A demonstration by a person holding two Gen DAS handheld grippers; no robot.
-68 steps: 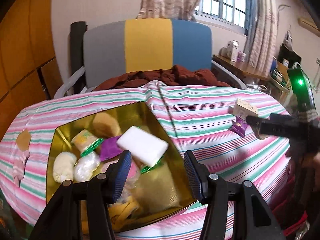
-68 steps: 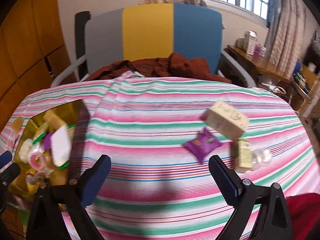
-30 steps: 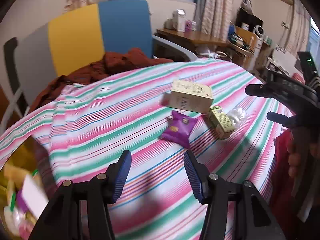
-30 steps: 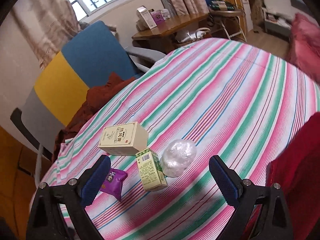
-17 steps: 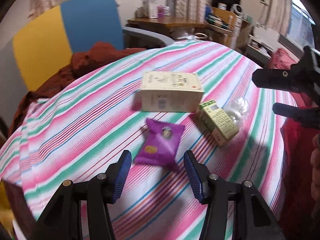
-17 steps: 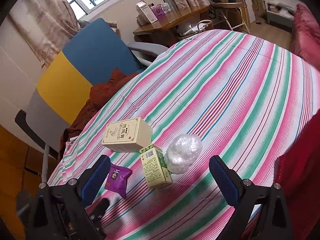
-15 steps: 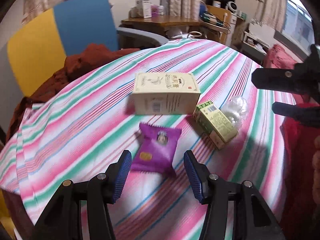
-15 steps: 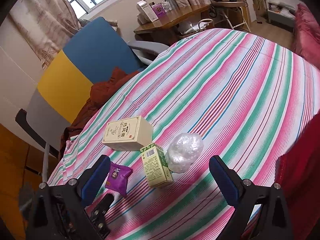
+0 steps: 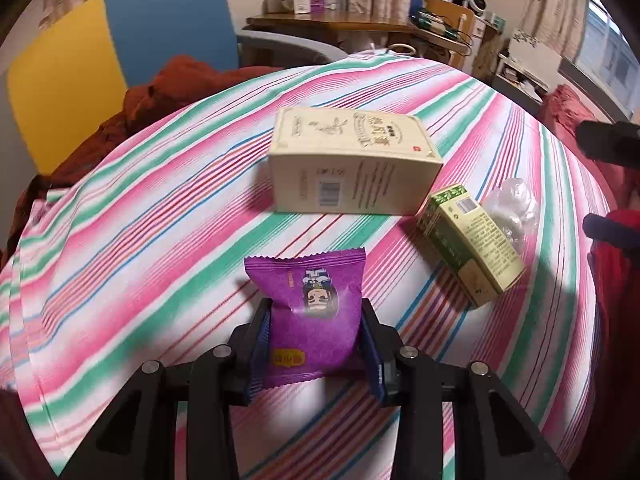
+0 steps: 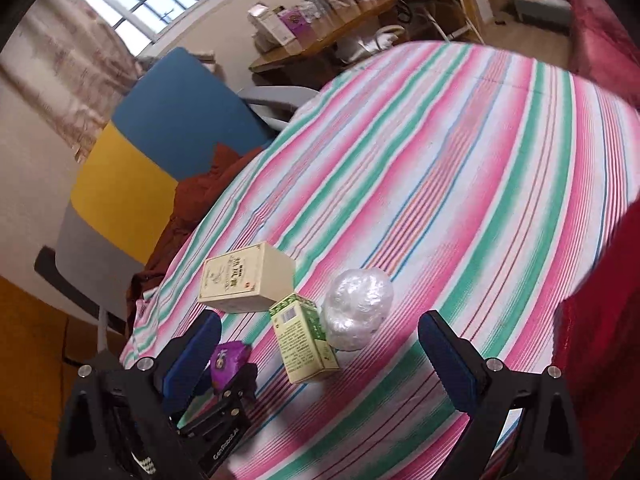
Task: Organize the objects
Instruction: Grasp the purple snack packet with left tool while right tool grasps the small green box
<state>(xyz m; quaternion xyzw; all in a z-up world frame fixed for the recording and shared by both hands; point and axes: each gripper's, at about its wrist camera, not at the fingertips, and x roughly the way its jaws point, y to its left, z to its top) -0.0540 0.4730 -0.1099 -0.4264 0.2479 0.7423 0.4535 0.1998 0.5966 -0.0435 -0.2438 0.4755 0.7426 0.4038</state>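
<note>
Striped desk [image 9: 140, 216] is carrying four loose items. Cream box [image 9: 352, 168] is sitting at 12 o'clock, green box [image 9: 468, 240] and clear wrapped ball [image 9: 512, 208] at 2 o'clock. Left claw [image 9: 316, 344] is closing on the purple packet [image 9: 316, 312] at 6 o'clock, pads probably touching its edges for the lift. Right claw [image 10: 320, 360] is hanging wide apart, empty, over the green box.
</note>
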